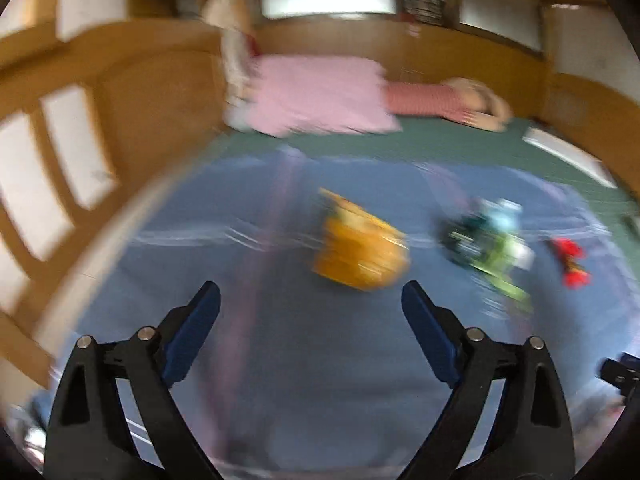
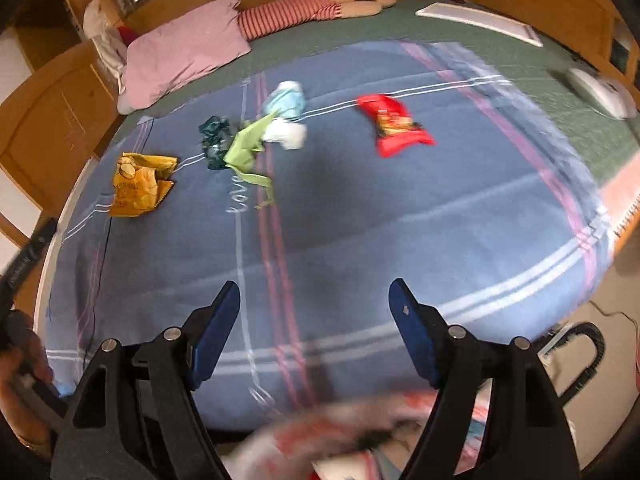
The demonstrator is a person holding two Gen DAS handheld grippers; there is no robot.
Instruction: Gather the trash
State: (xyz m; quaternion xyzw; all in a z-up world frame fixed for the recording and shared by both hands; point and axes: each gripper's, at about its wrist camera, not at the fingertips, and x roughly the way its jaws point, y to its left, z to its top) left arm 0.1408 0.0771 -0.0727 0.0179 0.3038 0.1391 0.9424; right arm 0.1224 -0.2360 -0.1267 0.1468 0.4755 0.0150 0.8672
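Both grippers are held above the near part of a blue striped blanket spread on a bed. The left gripper and right gripper are seen with fingers spread wide, nothing between them. Farther off, a yellow snack bag, a green-and-white wrapper heap and a red snack bag lie apart, left to right.

Both the left claw and the right claw hang with fingers spread wide, gripping nothing.

Home bedroom (bed, pillow)
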